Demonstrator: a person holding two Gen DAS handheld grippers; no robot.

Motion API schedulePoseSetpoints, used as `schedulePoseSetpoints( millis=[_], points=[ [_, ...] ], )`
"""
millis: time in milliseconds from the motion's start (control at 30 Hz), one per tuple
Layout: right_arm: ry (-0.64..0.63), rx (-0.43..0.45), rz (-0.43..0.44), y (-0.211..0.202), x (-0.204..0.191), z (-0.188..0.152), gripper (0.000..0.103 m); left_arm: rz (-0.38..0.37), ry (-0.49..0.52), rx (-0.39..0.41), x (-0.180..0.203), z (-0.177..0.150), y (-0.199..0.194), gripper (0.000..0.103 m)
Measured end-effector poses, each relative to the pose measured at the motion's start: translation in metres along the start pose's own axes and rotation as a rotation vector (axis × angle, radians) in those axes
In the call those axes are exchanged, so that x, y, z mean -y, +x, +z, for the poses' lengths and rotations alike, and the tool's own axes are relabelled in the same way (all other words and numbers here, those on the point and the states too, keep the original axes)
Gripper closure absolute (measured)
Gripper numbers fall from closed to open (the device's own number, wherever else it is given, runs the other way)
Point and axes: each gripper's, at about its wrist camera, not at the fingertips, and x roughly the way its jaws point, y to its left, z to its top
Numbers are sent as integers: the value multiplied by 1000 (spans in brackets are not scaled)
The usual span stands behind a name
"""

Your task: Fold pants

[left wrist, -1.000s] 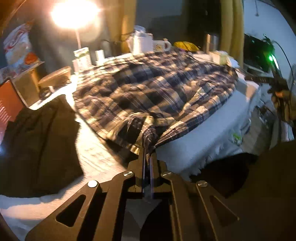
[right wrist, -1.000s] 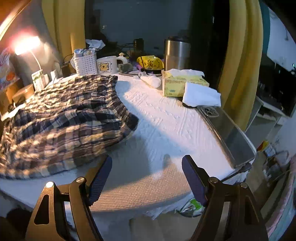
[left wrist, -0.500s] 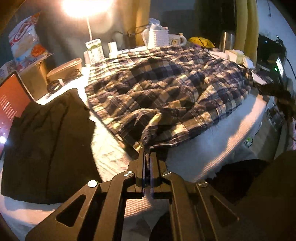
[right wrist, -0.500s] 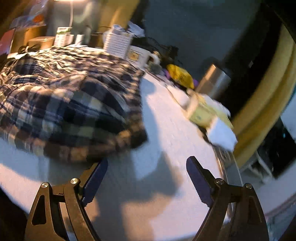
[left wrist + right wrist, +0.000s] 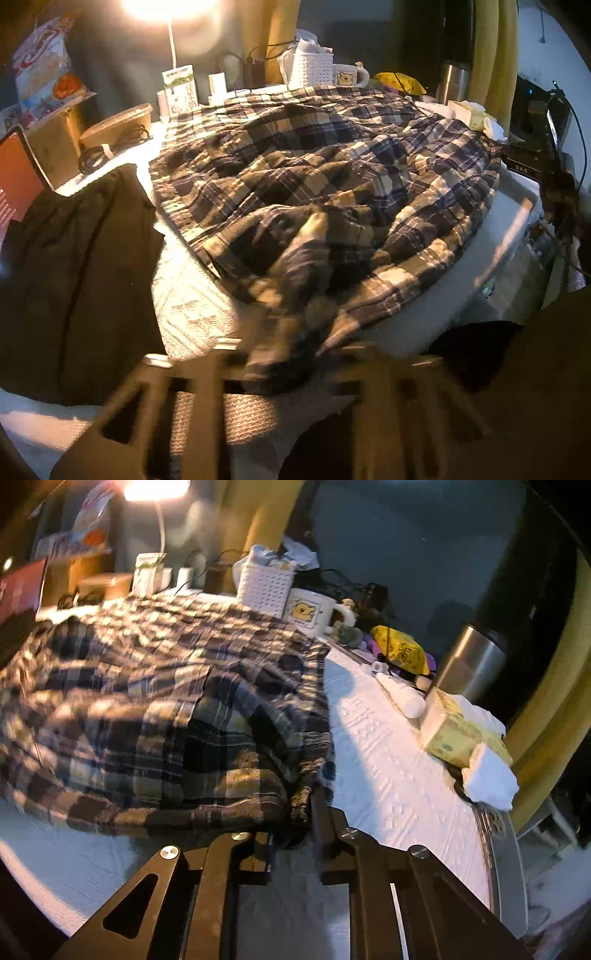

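Plaid pants (image 5: 314, 177) are lying rumpled across the middle of a white-covered table (image 5: 388, 775). At the near edge, the left gripper (image 5: 291, 354), blurred, is clamping a bunched hem. The right gripper (image 5: 295, 812) has just been closing and is pinching the pants' near-right corner. Lifting both corners evenly should keep the fold straight.

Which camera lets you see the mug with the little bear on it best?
The right wrist view. There the bear mug is near and big: its yellow picture and handle are clear, beside the white basket. In the left wrist view the same mug is small and far, behind the plaid pants.
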Motion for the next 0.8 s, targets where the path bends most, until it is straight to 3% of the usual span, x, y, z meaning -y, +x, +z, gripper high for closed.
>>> schedulePoseSetpoints(
  millis=[100,467,800],
  points=[
    [38,16,11,-10,5,1,89,7,-4,33,0,6,-12,101],
    [107,116,4,-53,20,24,90,25,-31,289,-8,54,-73,101],
    [155,187,12,-67,35,53,90,53,-45,408,-24,83,-99,101]
  ],
)
